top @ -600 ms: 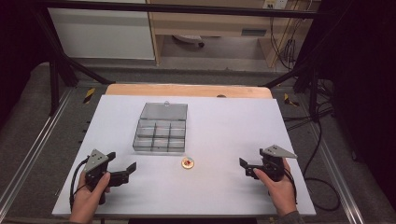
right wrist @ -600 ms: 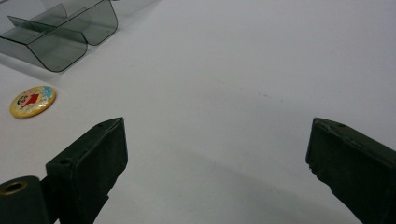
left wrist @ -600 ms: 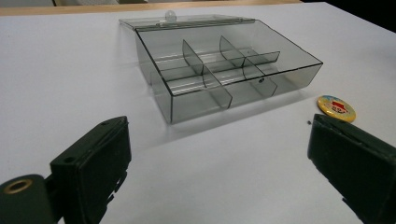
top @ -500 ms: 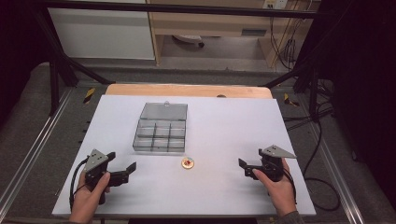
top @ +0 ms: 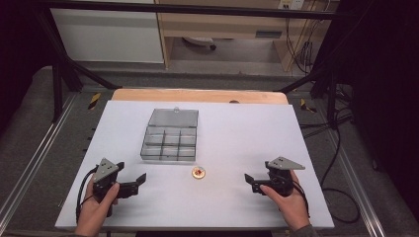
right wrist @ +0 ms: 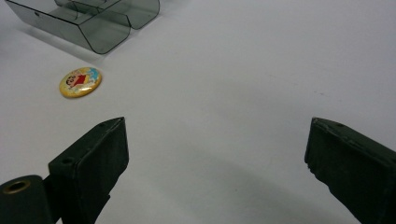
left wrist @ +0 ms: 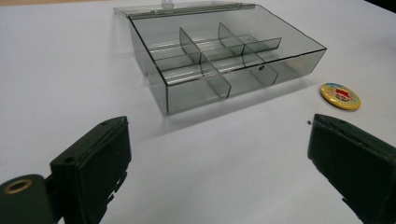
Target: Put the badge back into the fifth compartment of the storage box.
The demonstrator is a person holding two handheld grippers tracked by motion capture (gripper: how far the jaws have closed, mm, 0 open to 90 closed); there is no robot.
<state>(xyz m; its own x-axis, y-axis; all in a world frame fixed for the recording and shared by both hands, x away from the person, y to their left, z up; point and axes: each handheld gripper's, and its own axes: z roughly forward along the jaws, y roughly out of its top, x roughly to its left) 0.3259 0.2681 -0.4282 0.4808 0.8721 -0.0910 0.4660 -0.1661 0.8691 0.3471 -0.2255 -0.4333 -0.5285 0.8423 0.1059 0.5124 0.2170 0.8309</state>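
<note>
Grey plastic box point(top: 169, 139) stands open on the white table point(top: 237, 128); a badge point(top: 198, 172) lies near it, both grippers point(top: 139, 180) point(top: 249, 180) spread wide, holding nothing.

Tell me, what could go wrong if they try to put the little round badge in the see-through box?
1. The badge lies flat on the smooth white table, so jaws may push it along instead of lifting it.
2. The clear box looks light; a bump from the left gripper or right gripper could shove it.
3. Its compartments are small, so the badge might catch on a divider.
</note>
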